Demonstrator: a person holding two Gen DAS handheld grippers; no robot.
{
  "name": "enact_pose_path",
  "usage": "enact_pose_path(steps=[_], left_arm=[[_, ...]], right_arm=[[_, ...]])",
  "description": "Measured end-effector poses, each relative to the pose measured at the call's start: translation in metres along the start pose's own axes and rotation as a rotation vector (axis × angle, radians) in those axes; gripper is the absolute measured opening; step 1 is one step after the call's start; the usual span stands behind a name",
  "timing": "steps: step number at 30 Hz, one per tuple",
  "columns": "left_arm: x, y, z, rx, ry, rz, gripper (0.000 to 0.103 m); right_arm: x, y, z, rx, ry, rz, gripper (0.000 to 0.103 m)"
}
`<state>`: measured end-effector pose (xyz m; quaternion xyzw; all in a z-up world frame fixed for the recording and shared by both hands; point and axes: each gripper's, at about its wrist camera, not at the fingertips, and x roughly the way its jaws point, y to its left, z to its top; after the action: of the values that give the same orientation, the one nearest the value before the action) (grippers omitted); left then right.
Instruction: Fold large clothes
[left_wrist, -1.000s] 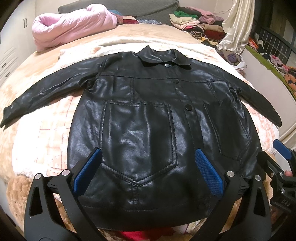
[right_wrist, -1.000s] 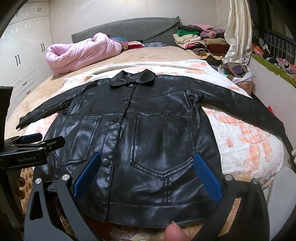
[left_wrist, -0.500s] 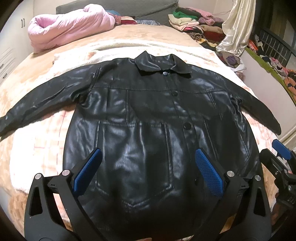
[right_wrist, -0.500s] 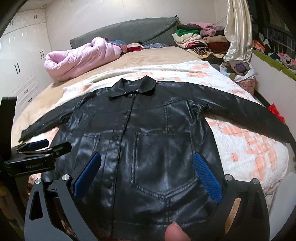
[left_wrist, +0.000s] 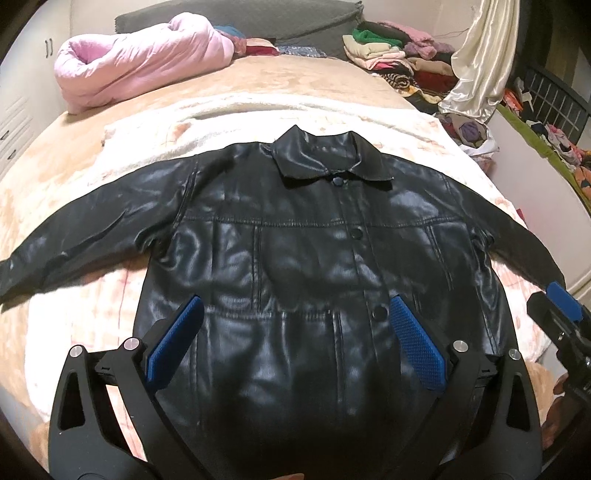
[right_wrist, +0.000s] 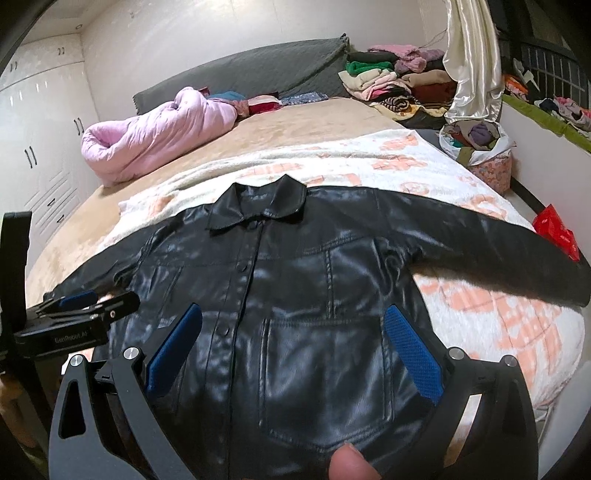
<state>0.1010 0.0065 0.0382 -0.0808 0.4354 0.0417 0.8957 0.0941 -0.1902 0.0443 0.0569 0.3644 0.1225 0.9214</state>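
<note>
While we look across the bed (right_wrist: 295, 122), the black leather jacket (left_wrist: 314, 266) lies front-up on its patterned blanket (right_wrist: 480, 295), sleeves spread | pink quilt (right_wrist: 155, 140) sits near the headboard | our left claw (left_wrist: 295, 347) and right claw (right_wrist: 291, 350) hang spread wide over the jacket's lower half, gripping nothing

Glossy, smooth black leather-like jacket (left_wrist: 303, 266); fuzzy, matt cloth blanket (left_wrist: 92, 306); puffy pink quilted comforter (left_wrist: 140, 62); textured blue pads (left_wrist: 417, 343) on matt black plastic fingers.
</note>
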Motion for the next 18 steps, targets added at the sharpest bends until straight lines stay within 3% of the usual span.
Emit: enact_pose_path(steps=[11, 18], left_arm=[[0.026, -0.013, 0.04, -0.011, 0.023, 0.014, 0.094], [0.047, -0.036, 0.057, 0.0, 0.034, 0.015, 0.094]], right_arm=[[0.026, -0.022, 0.057, 0.045, -0.037, -0.071, 0.099], [0.045, -0.062, 0.097, 0.164, -0.099, -0.111, 0.099]])
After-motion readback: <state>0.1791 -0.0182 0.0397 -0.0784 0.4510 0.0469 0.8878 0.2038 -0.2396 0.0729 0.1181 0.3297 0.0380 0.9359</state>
